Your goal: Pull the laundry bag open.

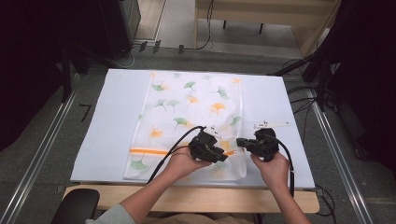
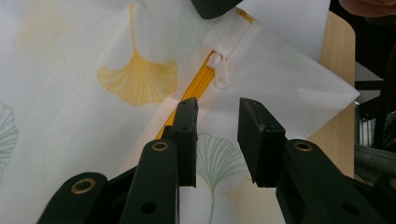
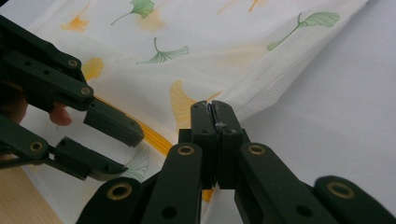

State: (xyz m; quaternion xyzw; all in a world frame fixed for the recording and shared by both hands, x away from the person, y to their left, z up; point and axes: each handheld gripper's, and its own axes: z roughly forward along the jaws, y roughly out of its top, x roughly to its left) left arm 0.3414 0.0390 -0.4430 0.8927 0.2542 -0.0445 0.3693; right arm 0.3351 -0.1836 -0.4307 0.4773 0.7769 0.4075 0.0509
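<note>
1. The bag [image 1: 187, 123], white mesh printed with ginkgo leaves, lies flat in the middle of the bench [image 1: 107, 126], its long side running from near to far.
2. An orange zipper [image 1: 149, 151] crosses the bag close to its near end; in my left gripper view the white pull [image 2: 220, 70] sits on that zipper towards the bag's right edge.
3. My left gripper [image 1: 223, 157] hovers over the near right part of the bag, jaws parted with a clear gap and nothing between them; the pull lies just beyond their tips.
4. My right gripper [image 1: 239, 142] sits just right of the left one, at the bag's right edge.
5. In my right gripper view its jaws [image 3: 214, 116] are pressed together, and the bag's edge rises in a fold to their tips, so they pinch the fabric there.
6. The two grippers are near each other, tips facing across a small space.
7. A white sheet covers the bench under the bag; bare wood shows along the near edge.
</note>
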